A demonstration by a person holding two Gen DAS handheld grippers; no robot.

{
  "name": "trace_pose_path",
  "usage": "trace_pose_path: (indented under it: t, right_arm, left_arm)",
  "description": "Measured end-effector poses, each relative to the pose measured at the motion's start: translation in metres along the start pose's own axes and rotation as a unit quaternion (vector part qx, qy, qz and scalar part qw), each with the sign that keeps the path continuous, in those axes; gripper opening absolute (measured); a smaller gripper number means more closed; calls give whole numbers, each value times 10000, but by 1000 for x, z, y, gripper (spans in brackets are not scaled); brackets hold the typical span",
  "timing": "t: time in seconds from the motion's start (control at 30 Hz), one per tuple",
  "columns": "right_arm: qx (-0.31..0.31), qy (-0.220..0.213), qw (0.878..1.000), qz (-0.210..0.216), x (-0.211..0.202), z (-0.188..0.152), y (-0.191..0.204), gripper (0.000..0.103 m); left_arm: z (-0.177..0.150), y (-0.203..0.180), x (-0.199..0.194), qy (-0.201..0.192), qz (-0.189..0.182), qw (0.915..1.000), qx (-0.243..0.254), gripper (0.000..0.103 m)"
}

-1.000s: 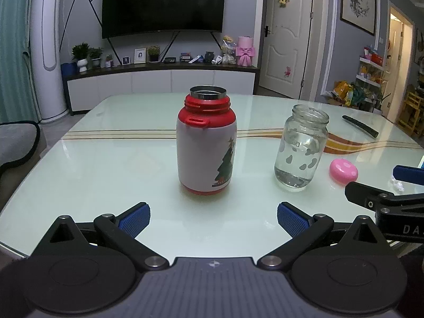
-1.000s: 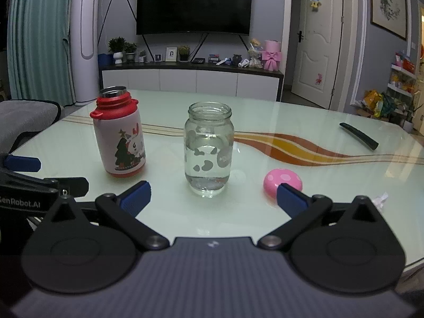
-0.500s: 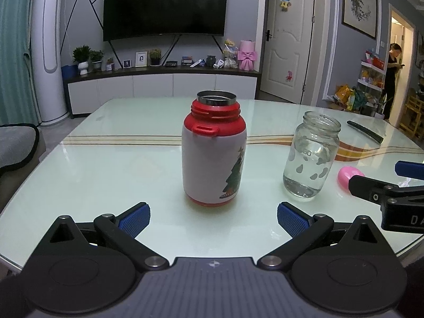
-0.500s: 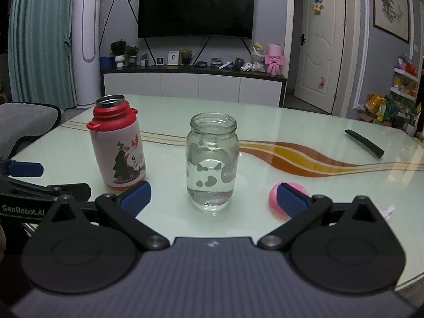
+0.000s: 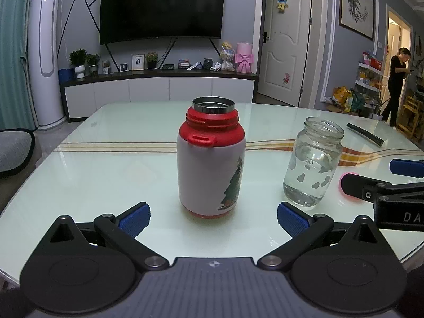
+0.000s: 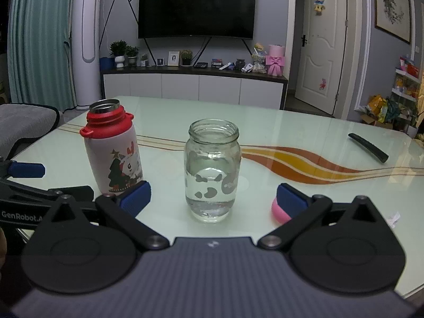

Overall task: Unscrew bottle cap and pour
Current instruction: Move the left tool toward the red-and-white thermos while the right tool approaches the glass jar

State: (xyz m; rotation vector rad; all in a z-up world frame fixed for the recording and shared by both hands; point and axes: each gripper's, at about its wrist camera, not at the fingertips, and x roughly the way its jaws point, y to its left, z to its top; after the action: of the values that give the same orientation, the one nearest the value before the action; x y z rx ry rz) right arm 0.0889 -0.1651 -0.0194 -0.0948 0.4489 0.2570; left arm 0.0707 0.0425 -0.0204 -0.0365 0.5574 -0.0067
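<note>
A white bottle with a red shoulder and an open steel mouth (image 5: 211,159) stands upright on the glass table, directly ahead of my open left gripper (image 5: 213,218). It also shows in the right wrist view (image 6: 112,148). A clear glass jar (image 6: 212,169) with a little water stands ahead of my open right gripper (image 6: 213,198); in the left wrist view the jar (image 5: 312,161) is to the bottle's right. The pink cap (image 6: 279,210) lies on the table behind the right finger. Both grippers are empty.
A black remote (image 6: 368,147) lies at the far right of the table (image 6: 304,132). A scrap of white paper (image 6: 393,216) lies near the right edge. A person (image 5: 397,84) stands in the doorway at the right.
Both grippers have moved forward, closer to the bottle and the jar, which now look larger. The pink cap is now partly hidden behind the right gripper's finger.
</note>
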Motion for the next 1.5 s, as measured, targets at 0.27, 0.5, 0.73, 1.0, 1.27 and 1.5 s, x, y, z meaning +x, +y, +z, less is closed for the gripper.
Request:
trace_pose_path:
  t: [0.27,0.5,0.73,1.0,1.27,1.5]
  right_arm:
    - [0,17,10000,32,8,5,0,103]
    - [1,57,10000,8,15,7,-2,103]
    - [19,85,10000,5,17,6,-3,103]
    - [16,97,10000,7,21,8,-3,103]
    - [28,152,9999,40,29,11,-5,103]
    - [20,185,9998,30,32,12,-6,103]
  left_arm:
    - [3,3,7,-51,49,10000,26,103]
    - [4,6,14,-70,93,9999,60,103]
    - [5,8,22,-29,85,10000,24,103]
    - [7,6,27,-50,83,9999,66,103]
    - [10,7,33,-58,72,9999,88,103]
    - [10,8,38,-35,62,9999,109,103]
